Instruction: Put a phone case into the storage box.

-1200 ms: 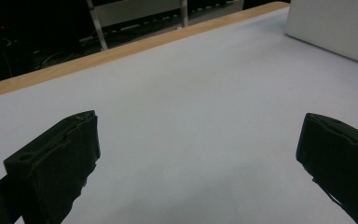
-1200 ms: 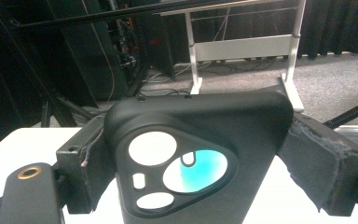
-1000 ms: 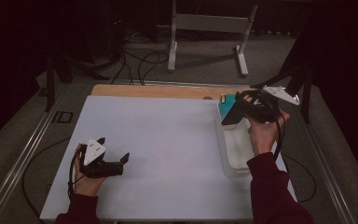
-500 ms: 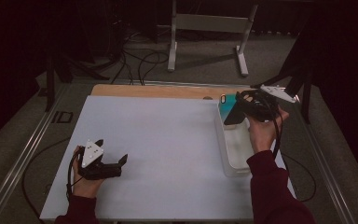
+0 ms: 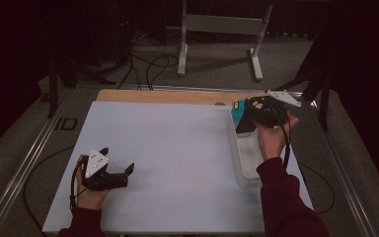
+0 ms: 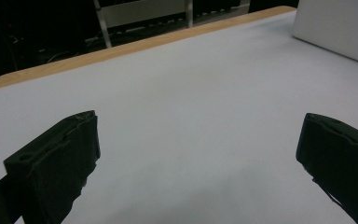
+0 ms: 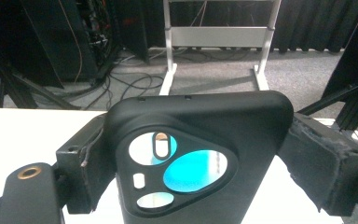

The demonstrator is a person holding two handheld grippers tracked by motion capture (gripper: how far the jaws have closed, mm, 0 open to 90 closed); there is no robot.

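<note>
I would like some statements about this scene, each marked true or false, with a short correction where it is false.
1. The right gripper is shut on a black phone case. True.
2. The left gripper holds a teal phone. False: its jaws stand open with nothing between them.
3. A clear bin stands at the table's right side. True.
4. The left gripper hovers above the clear bin. False: it rests near the left front of the table.

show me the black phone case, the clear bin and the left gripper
black phone case (image 7: 200, 135), right gripper view, its back above the camera cutout
clear bin (image 5: 246, 163), high view, its bare floor
left gripper (image 5: 121, 174), high view, between its jaw tips
</note>
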